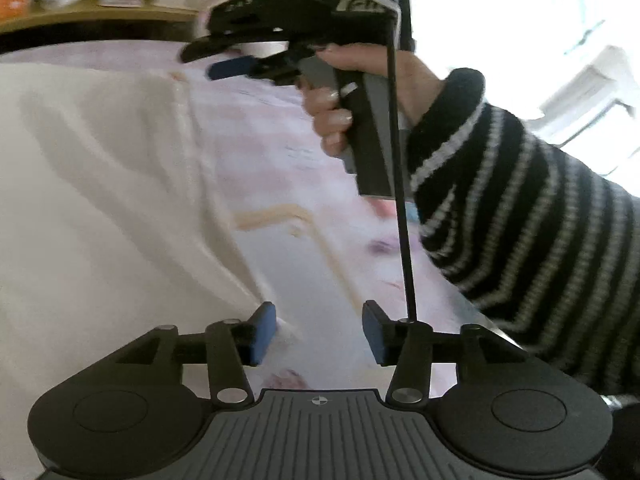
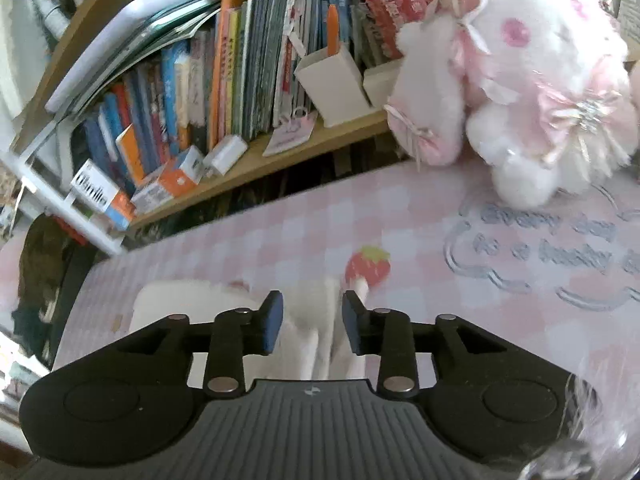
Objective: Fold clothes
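Though blurred, white garment (image 1: 100, 200) lies free; both jaws apart, empty

A crowded wooden bookshelf (image 2: 224, 92) stands at ten o'clock behind the pink checked table cover (image 2: 280, 240); bright windows (image 1: 560, 40) glare at two o'clock.

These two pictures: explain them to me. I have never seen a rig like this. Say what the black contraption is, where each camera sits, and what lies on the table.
A person holds a hand-held two-finger gripper in each hand; a camera on each looks along its fingers. The left view shows the left gripper, open and empty, over a white garment on a pink checked tablecloth, and the hand holding the other tool. The right view shows the right gripper, open above the white cloth, with a plush toy and bookshelf behind.
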### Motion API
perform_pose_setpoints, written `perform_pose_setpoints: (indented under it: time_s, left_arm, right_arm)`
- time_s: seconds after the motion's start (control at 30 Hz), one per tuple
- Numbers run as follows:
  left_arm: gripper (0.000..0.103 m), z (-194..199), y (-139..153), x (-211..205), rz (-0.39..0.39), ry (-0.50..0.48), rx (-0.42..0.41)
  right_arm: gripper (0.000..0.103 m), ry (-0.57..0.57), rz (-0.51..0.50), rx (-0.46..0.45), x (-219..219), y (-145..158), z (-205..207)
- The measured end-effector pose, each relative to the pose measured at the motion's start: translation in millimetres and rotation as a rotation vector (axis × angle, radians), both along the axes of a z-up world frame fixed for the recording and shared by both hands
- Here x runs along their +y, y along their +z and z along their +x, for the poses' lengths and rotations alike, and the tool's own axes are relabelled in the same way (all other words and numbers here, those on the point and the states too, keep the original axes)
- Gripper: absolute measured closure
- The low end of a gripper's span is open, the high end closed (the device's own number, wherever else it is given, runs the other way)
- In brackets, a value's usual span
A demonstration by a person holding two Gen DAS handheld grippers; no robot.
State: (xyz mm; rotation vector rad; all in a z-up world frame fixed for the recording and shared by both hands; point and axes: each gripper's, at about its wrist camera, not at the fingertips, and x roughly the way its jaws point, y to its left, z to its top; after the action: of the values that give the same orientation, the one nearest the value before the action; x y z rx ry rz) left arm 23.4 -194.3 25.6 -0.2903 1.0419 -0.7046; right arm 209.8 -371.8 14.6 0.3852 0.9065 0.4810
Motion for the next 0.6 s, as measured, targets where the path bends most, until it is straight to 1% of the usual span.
perform_pose_setpoints:
  time_s: [0.07, 0.1, 0.2, 0.23, 0.33, 0.37, 0.4, 0.47, 0.5, 0.53, 0.6]
  left_arm:
    - [0.056, -13.7, 10.1, 7.5, -0.017, 0.010, -0.030]
    - [0.056, -20.0, 13.5, 18.4, -0.020, 0.048, -0.043]
    - [0.057, -35.6, 15.4, 60.8, -0.001, 0.222, -0.068]
    - [0.059, -40.7, 12.4, 72.3, 0.022, 0.272, -0.076]
    - [0.062, -49.4, 2.5, 106.4, 0.107, 0.375, -0.094]
    - [0.067, -52.2, -0.8, 115.1, 0.129, 0.394, -0.099]
    - [0.070, -54.9, -4.1, 119.7, 0.143, 0.392, -0.103]
    - [0.072, -61.3, -11.7, 124.2, 0.151, 0.392, -0.103]
    - [0.073, -62.4, -16.4, 126.1, 0.151, 0.402, -0.093]
    - [0.073, -62.6, -20.6, 126.9, 0.151, 0.416, -0.077]
    - [0.080, -59.8, -31.8, 129.8, 0.164, 0.440, -0.036]
  right_arm:
    - [0.068, 0.056, -0.027, 0.003, -5.9, 6.1, -22.7]
    - [0.067, 0.084, -0.044, 0.000, -7.9, 8.5, -35.5]
    - [0.067, 0.188, -0.084, -0.008, -9.5, 12.5, -84.3]
    - [0.067, 0.224, -0.088, -0.004, -8.4, 11.8, -100.1]
    - [0.067, 0.329, -0.106, 0.024, 0.9, 6.6, -146.4]
    - [0.067, 0.348, -0.115, 0.030, 4.9, 4.2, -158.4]
    - [0.067, 0.362, -0.127, 0.035, 9.5, 2.1, -170.2]
    - [0.069, 0.359, -0.168, 0.035, 19.6, -3.5, -188.6]
    - [0.078, 0.352, -0.192, 0.036, 24.1, -6.6, -195.2]
    - [0.096, 0.343, -0.214, 0.040, 27.9, -9.8, -200.0]
    - [0.096, 0.335, -0.222, 0.008, 30.3, -2.5, -209.4]
